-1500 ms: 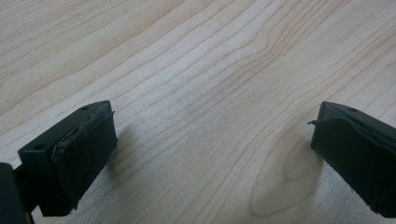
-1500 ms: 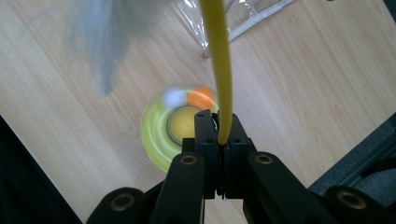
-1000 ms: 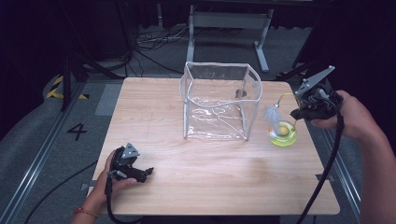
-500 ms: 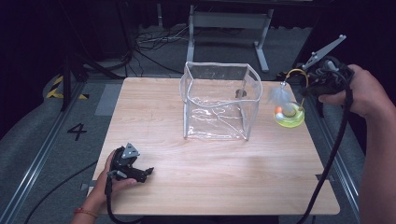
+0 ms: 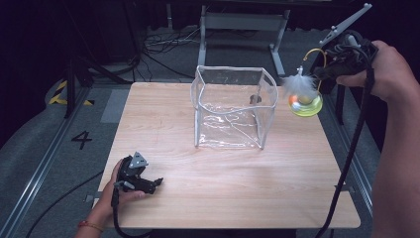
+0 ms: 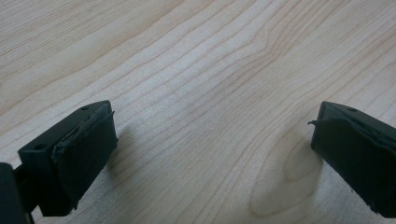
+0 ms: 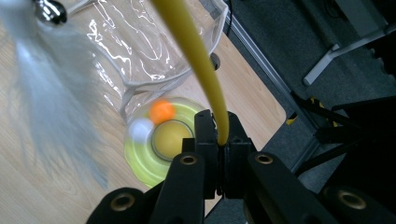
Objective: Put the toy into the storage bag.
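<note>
High view, left to right: your left gripper (image 5: pixel 157 182) sits low on the wooden table (image 5: pixel 237 198), jaws wide apart with nothing between them. Your right gripper (image 5: pixel 322 73) is pinched tight on the yellow wand (image 5: pixel 317 51) of the feather cat toy (image 5: pixel 302 96), held up just right of the clear plastic bag (image 5: pixel 233 106).

The high view looks forward and down from above the near edge of the desk (image 5: pixel 237 198), taking in the whole top. The left tool view sits very close over bare wood (image 6: pixel 210 93), looking along its jaws. The right tool view looks steeply down from the air, sharing the clear bag (image 7: pixel 154 46) (image 5: pixel 233 109) with the high view.
</note>
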A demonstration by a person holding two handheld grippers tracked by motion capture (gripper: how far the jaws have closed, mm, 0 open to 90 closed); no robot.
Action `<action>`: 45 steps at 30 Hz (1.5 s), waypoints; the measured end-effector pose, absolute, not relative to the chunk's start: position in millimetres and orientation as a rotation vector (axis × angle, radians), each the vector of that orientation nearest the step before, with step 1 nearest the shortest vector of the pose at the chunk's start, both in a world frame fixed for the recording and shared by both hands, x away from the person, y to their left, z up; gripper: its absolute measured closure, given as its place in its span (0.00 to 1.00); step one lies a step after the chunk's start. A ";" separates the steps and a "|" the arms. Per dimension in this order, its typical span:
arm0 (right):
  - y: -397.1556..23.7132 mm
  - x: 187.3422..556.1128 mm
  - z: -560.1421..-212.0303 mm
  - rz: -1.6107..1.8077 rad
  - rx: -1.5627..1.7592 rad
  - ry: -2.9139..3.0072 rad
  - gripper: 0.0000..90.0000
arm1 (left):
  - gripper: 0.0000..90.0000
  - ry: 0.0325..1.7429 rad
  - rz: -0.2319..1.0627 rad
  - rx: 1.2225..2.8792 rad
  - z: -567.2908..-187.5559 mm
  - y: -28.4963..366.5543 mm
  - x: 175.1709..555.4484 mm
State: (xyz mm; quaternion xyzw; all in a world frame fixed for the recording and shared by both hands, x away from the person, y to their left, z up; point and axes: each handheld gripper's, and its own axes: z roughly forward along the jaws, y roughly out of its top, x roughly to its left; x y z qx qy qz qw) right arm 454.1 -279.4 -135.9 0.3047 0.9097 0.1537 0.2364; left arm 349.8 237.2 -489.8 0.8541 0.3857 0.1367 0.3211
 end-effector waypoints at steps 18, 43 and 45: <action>-243.6 473.8 -110.4 0.466 0.779 2.483 0.98 | 0.01 1.013 0.358 2.246 -489.6 237.4 349.9; -179.1 503.1 -138.9 0.536 0.683 2.553 0.98 | 0.01 1.011 0.353 2.244 -489.8 237.8 349.3; -177.5 505.3 -141.2 0.542 0.692 2.555 0.98 | 0.01 1.010 0.352 2.242 -489.9 237.8 349.2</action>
